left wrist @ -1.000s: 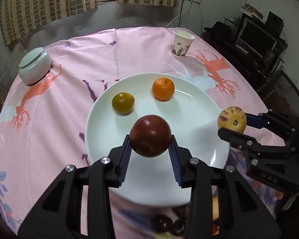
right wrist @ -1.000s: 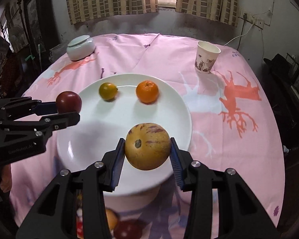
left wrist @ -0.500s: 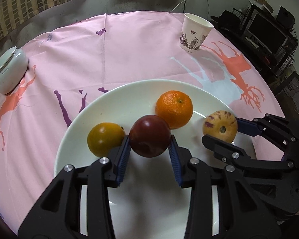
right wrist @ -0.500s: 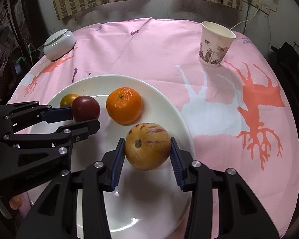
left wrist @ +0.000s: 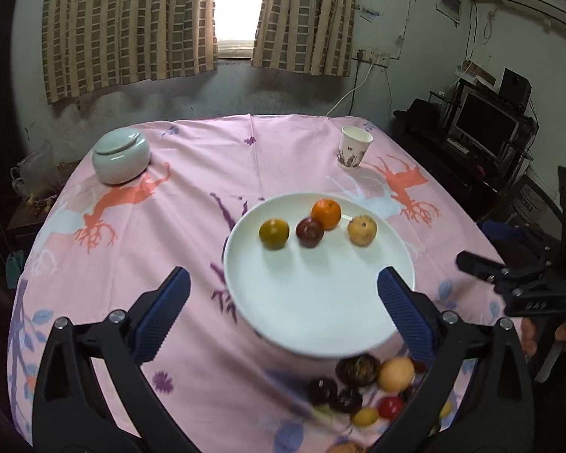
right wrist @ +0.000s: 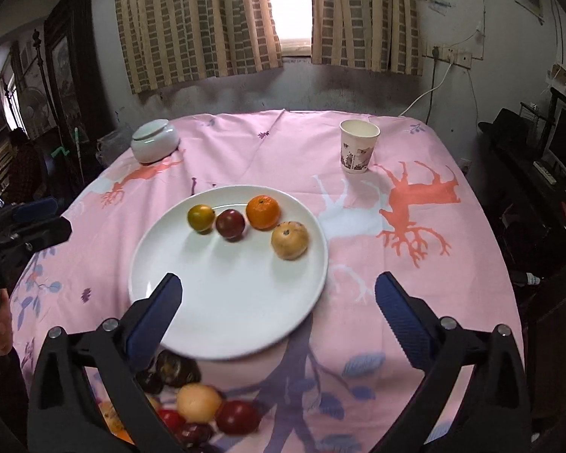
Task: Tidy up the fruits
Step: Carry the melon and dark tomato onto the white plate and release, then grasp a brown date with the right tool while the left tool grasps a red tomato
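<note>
Four fruits sit on the white plate (right wrist: pixel 226 302): tan melon-like fruit (right wrist: pixel 289 240), orange (right wrist: pixel 262 211), dark red plum (right wrist: pixel 230 224), green-yellow citrus (right wrist: pixel 201 218), in a rough row at its far side. Left gripper (left wrist: pixel 283 302) and right gripper (right wrist: pixel 275 305) both hang empty, jaws spread wide, near the plate's front edge. More loose fruits (right wrist: pixel 198 402) lie blurred on the pink tablecloth (right wrist: pixel 396 283) just in front of the plate.

Two raised near-side views, plate (left wrist: pixel 313 302) shared, window-facing.

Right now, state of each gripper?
Left gripper: open, holding nothing.
Right gripper: open, holding nothing.
</note>
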The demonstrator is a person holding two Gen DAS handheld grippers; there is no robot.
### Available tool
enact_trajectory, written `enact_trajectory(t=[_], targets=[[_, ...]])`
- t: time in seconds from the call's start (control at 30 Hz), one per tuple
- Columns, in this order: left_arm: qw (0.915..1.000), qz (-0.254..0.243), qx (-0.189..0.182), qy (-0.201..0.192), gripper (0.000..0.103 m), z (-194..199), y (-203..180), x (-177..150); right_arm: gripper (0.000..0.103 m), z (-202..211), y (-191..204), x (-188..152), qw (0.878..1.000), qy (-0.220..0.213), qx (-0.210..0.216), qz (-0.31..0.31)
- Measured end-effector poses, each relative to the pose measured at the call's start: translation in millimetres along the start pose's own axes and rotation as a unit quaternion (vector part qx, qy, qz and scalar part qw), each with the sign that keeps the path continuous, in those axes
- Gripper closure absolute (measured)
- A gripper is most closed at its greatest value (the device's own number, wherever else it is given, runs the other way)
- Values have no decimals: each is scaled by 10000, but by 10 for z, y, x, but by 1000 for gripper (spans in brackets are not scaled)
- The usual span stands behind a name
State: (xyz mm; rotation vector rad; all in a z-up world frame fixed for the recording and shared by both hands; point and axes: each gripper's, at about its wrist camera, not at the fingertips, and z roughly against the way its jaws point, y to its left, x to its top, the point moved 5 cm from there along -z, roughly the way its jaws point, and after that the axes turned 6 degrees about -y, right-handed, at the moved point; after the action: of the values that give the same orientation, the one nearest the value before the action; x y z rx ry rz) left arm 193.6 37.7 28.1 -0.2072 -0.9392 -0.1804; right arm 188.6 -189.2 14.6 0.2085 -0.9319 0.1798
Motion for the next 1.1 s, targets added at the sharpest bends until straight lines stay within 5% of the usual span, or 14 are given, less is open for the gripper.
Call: enact_trajectory(t=[0.2,0.33,0.5,0.57,0.63,1.03,1.1], targets=[[9976,619,-66,293,2,334,130,-1118,1,457,260,-825,9992,287,188,-183],[9948,755,70,679,2,411,219,-1558,1,576,370,-1141,9969,351,362,-596],[9958,653,247,590,2,569,274,-1631,1,626,567,-1342,9965,669,441,-241],[9964,614,257,529,2,598,257,-1625,33,689,662,-1381,9959,567,665,-225],[9966,580,229,535,2,609,218,-1641,52,670,728,-1462,9945,731,734,-164],[9973,348,184,622,2,669,98,-1748,55,278,931,-1714,9882,1397,502,381],[9972,320,182,657,2,678,81,-1772,63,222,894,-1733,9866,1534,534,184]])
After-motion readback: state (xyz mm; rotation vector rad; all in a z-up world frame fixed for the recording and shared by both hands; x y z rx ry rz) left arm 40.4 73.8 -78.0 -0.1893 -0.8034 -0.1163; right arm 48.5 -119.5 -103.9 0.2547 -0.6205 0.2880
